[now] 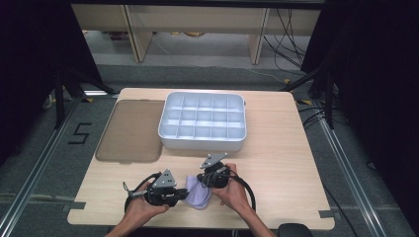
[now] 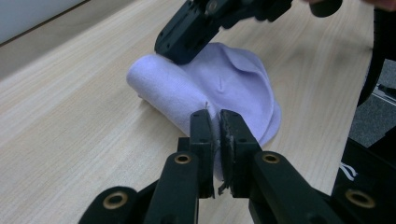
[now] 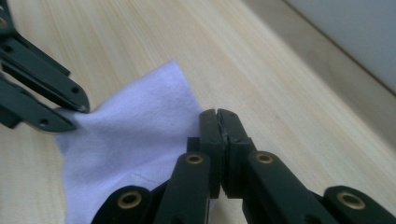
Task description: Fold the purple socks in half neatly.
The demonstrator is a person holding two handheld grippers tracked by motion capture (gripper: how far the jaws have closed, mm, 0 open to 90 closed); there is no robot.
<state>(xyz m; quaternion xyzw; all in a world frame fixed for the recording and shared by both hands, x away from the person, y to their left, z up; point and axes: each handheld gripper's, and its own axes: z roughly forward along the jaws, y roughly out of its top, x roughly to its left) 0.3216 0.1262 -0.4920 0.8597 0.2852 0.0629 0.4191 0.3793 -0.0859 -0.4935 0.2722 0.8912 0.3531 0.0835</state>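
A lavender cloth (image 1: 198, 194) lies partly folded near the table's front edge, between my two grippers. In the left gripper view the cloth (image 2: 233, 79) has a rolled fold on its left side. My left gripper (image 2: 215, 119) is shut on its near edge. My right gripper (image 2: 175, 49) comes in from the top and meets the fold. In the right gripper view my right gripper (image 3: 218, 114) is shut at the cloth's (image 3: 135, 135) right edge, and the fabric runs under its jaws. Farther left, my left gripper (image 3: 74, 114) holds the far corner.
A white tray (image 1: 201, 144) with several compartments stands behind the grippers at mid-table. A brown translucent lid (image 1: 131, 131) lies flat to its left. Bare wood lies to the right of the hands. Beyond the table are a grey floor, cables and shelving.
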